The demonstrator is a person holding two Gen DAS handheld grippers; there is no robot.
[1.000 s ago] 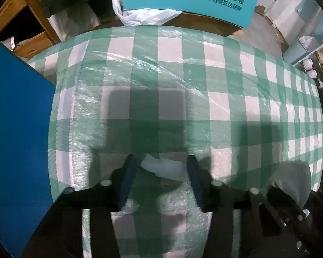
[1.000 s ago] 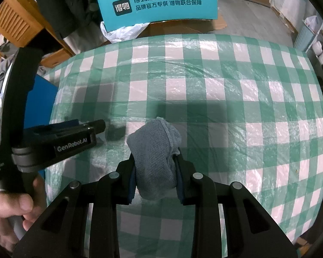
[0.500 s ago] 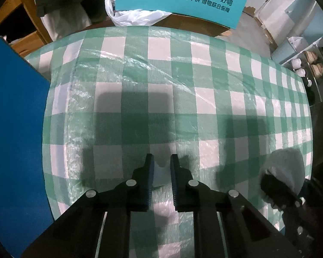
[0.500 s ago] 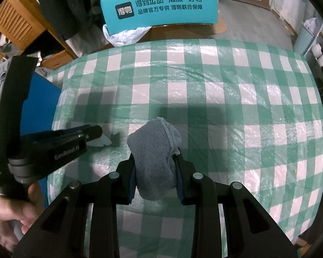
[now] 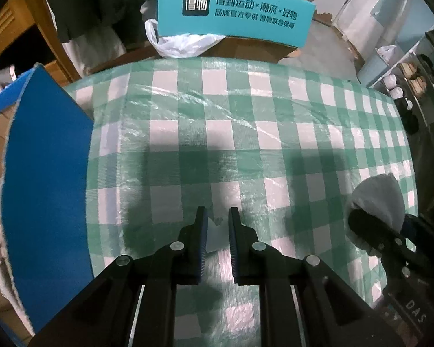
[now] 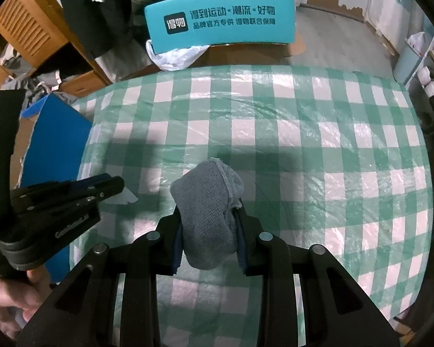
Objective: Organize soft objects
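My left gripper (image 5: pixel 217 214) is shut on a small white piece (image 5: pixel 216 229) of thin soft material, held a little above the green checked tablecloth (image 5: pixel 246 115). The right wrist view shows the same white piece (image 6: pixel 128 197) sticking out of the left gripper (image 6: pixel 117 185) at the left. My right gripper (image 6: pixel 209 219) is shut on a rolled grey knitted cloth (image 6: pixel 208 202) that stands up between its pads. In the left wrist view the grey cloth (image 5: pixel 379 196) shows at the right edge.
A blue box (image 5: pixel 43 188) stands against the table's left edge. Beyond the far edge sit a teal printed carton (image 5: pixel 234 11) and a white plastic bag (image 5: pixel 182 44). A hand (image 6: pixel 5 303) grips the left tool. Shelves (image 5: pixel 405 81) stand at the right.
The left jaws closed on the white piece and lifted it off the cloth. The right gripper kept still with the grey cloth.
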